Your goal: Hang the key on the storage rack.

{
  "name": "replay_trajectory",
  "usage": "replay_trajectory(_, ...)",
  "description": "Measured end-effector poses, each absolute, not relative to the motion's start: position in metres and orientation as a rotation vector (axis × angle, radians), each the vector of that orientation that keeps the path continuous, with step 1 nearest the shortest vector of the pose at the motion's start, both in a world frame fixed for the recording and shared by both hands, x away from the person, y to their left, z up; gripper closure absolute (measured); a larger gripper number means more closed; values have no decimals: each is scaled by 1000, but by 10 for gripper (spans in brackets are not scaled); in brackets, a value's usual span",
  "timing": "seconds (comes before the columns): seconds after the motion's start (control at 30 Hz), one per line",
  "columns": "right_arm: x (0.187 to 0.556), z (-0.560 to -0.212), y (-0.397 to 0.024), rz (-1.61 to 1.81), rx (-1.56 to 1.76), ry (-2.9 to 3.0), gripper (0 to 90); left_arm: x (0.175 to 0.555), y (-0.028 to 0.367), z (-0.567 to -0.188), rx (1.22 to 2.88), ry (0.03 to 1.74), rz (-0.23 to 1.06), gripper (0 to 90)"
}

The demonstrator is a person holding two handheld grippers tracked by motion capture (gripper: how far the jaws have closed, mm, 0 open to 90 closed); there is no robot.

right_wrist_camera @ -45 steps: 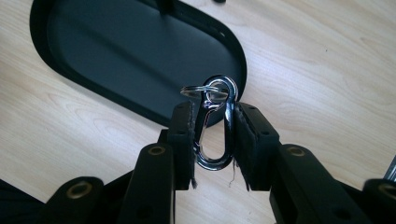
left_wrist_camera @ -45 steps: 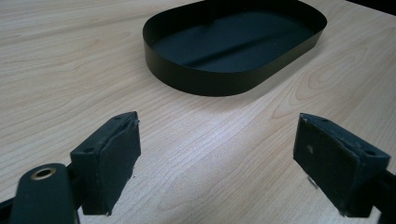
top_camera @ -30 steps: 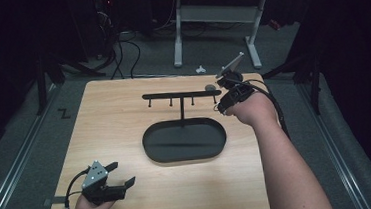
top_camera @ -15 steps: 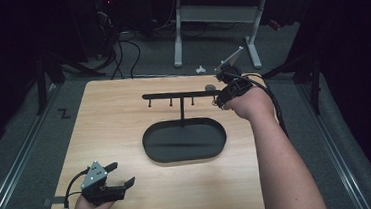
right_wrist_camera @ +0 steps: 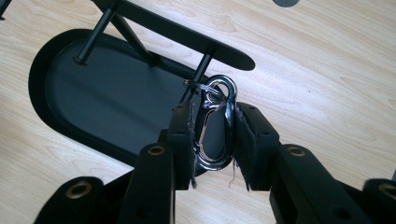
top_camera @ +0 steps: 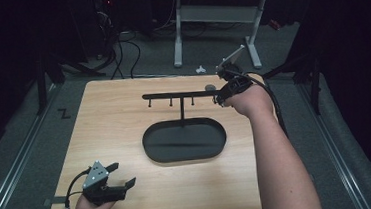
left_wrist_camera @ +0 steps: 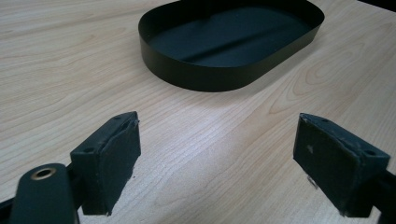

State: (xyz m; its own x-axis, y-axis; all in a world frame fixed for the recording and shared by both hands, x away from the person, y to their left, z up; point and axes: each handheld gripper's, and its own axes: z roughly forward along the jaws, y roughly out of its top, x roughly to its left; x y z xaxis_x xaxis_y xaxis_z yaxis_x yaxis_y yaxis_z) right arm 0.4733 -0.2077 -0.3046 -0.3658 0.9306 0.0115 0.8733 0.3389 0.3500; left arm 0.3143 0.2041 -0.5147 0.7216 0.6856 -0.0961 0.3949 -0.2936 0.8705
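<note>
Change since earlier: almost none; my right gripper (right_wrist_camera: 212, 135) has only nudged along the far right end of the rack (top_camera: 180, 94), and my left gripper (top_camera: 115, 175) hasn't budged.
Right gripper: pinching a silver carabiner (right_wrist_camera: 215, 123) by its long sides, small wire loop at its top touching the end peg (right_wrist_camera: 198, 77).
Carabiner location: near the bench's (top_camera: 115, 125) far right corner, just under the rack's bar, above the rim of the black tray (right_wrist_camera: 37, 93).
Left gripper: spread wide, holding nothing, resting at the near left corner.
Step, as I judge it: hanging the carabiner on that peg.
Risk: loop misses the peg tip, so on release the clip drops into the tray.
Second risk: pushing sideways on the peg could tip the slim rack.
</note>
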Motion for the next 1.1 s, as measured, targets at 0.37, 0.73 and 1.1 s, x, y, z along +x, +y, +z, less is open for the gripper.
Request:
replay_trajectory(0.37,481,-312,-209,455,1667,2403,690,314,204,-515,1927,828,365,153)
replay_trajectory(0.73,481,-315,-213,463,1698,2380,672,314,203,-515,1930,824,363,153)
replay_trajectory(1.1,475,-313,-214,474,1683,2391,676,314,202,-515,1933,822,362,153)
